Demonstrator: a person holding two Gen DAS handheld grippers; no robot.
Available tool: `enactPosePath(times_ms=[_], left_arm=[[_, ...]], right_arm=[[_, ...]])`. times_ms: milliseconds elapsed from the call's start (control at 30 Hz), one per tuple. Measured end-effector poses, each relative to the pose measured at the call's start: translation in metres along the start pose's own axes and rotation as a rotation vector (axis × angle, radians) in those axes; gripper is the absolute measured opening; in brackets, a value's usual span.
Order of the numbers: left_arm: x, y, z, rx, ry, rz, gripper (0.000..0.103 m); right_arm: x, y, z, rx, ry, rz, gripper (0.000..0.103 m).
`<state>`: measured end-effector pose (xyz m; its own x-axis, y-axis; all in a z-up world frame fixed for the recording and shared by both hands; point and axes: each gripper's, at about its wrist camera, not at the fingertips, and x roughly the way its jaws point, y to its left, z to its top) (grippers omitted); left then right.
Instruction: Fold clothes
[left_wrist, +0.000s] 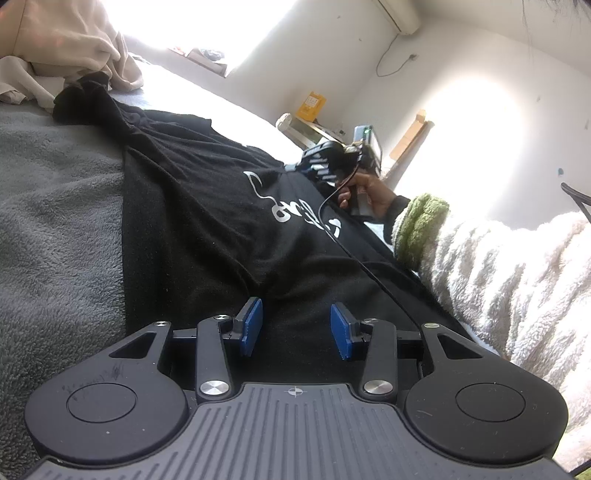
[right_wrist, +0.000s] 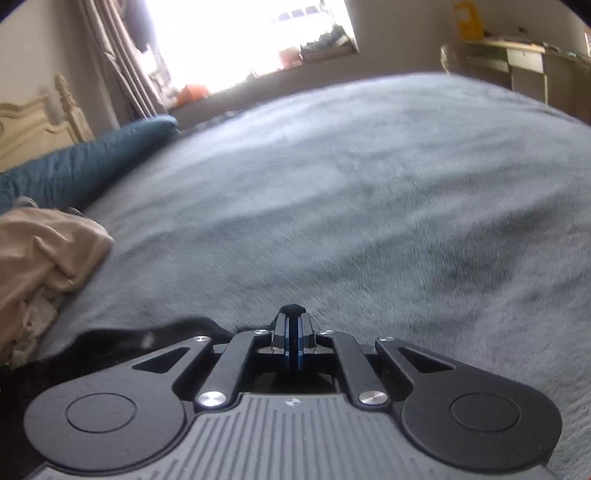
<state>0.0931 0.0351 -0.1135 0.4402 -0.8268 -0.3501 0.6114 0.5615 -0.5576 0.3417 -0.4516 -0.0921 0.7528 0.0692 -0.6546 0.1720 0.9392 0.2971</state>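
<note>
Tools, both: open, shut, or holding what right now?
Left tool: open, pads apart over the black shirt, gripping nothing.
Right tool: shut, pinching a bit of black fabric.

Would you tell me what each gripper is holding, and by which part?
The right gripper pinches the black shirt at an edge; the left gripper stands open over it, holding nothing.

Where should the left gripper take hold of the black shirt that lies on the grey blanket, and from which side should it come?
Probably at the near edge of the black shirt, right ahead of the left gripper. The cloth lies flat and stretches away from the open jaws, so a low approach from this near end lets one finger slide under the edge. The right gripper seems already shut on black cloth at the other side.
</note>
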Motion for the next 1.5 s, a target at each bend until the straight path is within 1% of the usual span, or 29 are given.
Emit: enactPosePath(times_ms=[33,100,133,167,200,233,267,300,433,467,633,733,800,900,933,1000,1033,1200,1333,1500], left_arm=[[0.000,0.000,0.000,0.000,0.000,0.000,0.041],[-0.001,0.001,0.000,0.000,0.000,-0.001,0.041],[-0.001,0.001,0.000,0.000,0.000,-0.001,0.041],[0.000,0.002,0.000,0.000,0.000,-0.001,0.041],[0.000,0.002,0.000,0.000,0.000,-0.001,0.041],[0.000,0.003,0.000,0.001,0.001,-0.001,0.041],[0.000,0.003,0.000,0.001,0.001,0.000,0.041],[0.001,0.003,0.000,0.002,0.001,0.001,0.041],[0.001,0.002,0.000,0.006,0.000,0.003,0.041],[0.001,0.002,0.000,0.006,0.000,0.002,0.041],[-0.001,0.002,0.000,0.006,0.001,0.000,0.041],[0.000,0.002,0.001,0.007,0.001,0.000,0.041],[0.000,0.002,0.001,0.007,0.001,0.000,0.041],[0.000,0.002,0.000,0.008,0.001,0.001,0.041],[0.000,0.002,0.000,0.008,0.001,0.001,0.041],[0.000,0.002,0.000,0.008,0.001,0.000,0.041],[0.000,0.002,0.000,0.009,0.001,0.001,0.041],[-0.001,0.002,-0.001,0.010,0.001,0.001,0.041],[-0.001,0.002,-0.002,0.011,0.000,0.000,0.041],[-0.002,0.002,-0.002,0.010,0.000,-0.001,0.041]], right_arm=[[0.002,-0.002,-0.002,0.015,0.007,-0.009,0.010],[-0.008,-0.003,0.000,0.049,-0.025,-0.002,0.022],[-0.016,-0.002,0.001,0.060,-0.054,0.002,0.033],[-0.028,0.002,0.003,0.054,-0.106,0.007,0.038],[-0.040,0.008,0.005,0.042,-0.155,0.022,0.039],[-0.048,0.016,0.006,0.026,-0.176,0.057,0.040],[-0.053,0.026,0.008,0.006,-0.170,0.105,0.040],[-0.056,0.037,0.008,-0.019,-0.153,0.152,0.040],[-0.037,0.103,-0.009,-0.165,0.005,0.313,0.040],[-0.030,0.117,-0.014,-0.198,0.040,0.340,0.040],[0.010,0.166,-0.030,-0.325,0.158,0.366,0.040],[0.027,0.174,-0.030,-0.347,0.221,0.358,0.040],[0.029,0.176,-0.031,-0.367,0.247,0.365,0.037],[0.028,0.182,-0.035,-0.410,0.264,0.366,0.025],[0.027,0.185,-0.036,-0.429,0.259,0.353,0.011],[0.023,0.190,-0.038,-0.469,0.233,0.333,0.005],[0.020,0.193,-0.038,-0.484,0.209,0.328,0.004],[0.010,0.203,-0.031,-0.532,0.106,0.304,0.004],[0.017,0.210,-0.026,-0.559,0.077,0.277,0.004],[0.031,0.217,-0.029,-0.588,0.051,0.256,0.004]])
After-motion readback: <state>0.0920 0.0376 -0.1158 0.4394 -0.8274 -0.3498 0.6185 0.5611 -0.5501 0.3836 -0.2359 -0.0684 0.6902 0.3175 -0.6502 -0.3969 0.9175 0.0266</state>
